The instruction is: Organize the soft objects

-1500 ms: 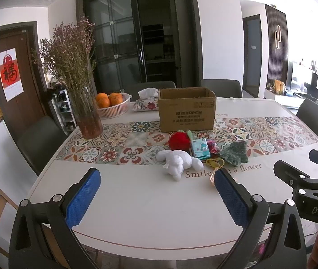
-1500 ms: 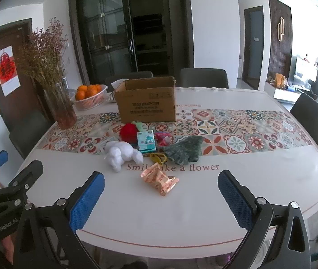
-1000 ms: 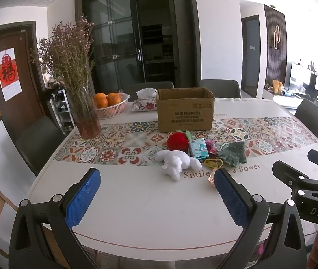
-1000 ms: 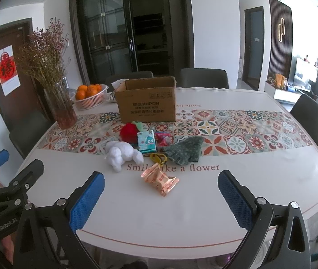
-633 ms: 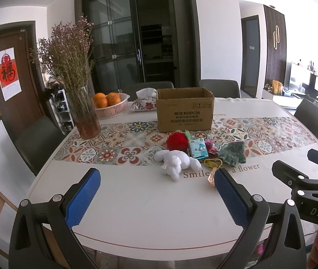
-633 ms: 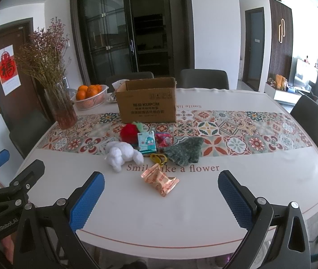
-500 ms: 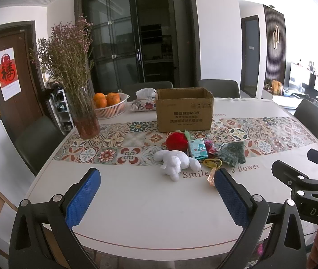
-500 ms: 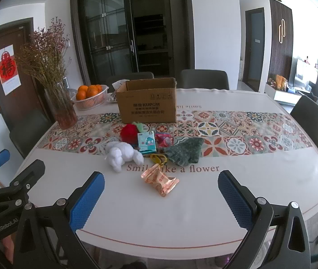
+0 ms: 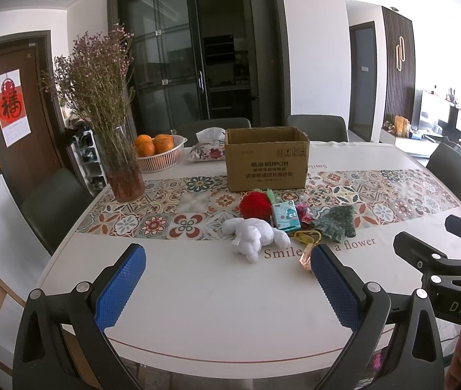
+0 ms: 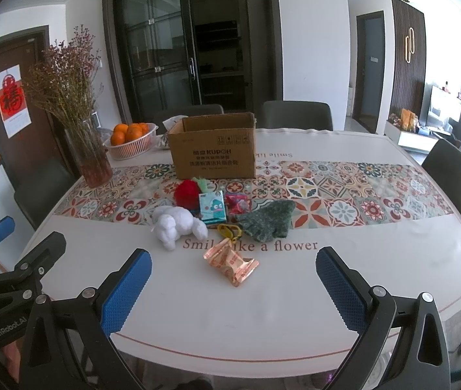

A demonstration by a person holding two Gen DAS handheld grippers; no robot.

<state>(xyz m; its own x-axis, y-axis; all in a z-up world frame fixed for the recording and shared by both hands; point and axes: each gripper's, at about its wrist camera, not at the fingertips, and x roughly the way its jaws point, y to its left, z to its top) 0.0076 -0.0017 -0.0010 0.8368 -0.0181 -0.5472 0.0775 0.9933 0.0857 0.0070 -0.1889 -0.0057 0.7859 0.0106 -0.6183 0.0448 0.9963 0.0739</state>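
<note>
A white plush toy point(image 10: 175, 223), a red pompom point(image 10: 186, 193), a teal tissue pack point(image 10: 211, 209), a pink wrapped item point(image 10: 237, 202), a green knit glove point(image 10: 267, 219), a yellow clip point(image 10: 229, 230) and a crinkled orange wrapper point(image 10: 231, 262) lie in a cluster mid-table. An open cardboard box point(image 10: 213, 153) stands behind them. The plush point(image 9: 253, 234), the glove point(image 9: 337, 222) and the box point(image 9: 266, 158) also show in the left wrist view. My left gripper point(image 9: 227, 287) and right gripper point(image 10: 230, 287) are both open and empty, near the table's front edge, well short of the cluster.
A glass vase of dried flowers point(image 10: 89, 159) stands at the left, with a basket of oranges point(image 10: 131, 139) and a floral tissue pouch point(image 9: 206, 152) behind it. A patterned runner point(image 10: 344, 188) crosses the white table point(image 10: 295, 308). Grey chairs point(image 10: 451, 172) surround it.
Both views have shifted very slightly; the grippers stay open and nothing on the table has moved.
</note>
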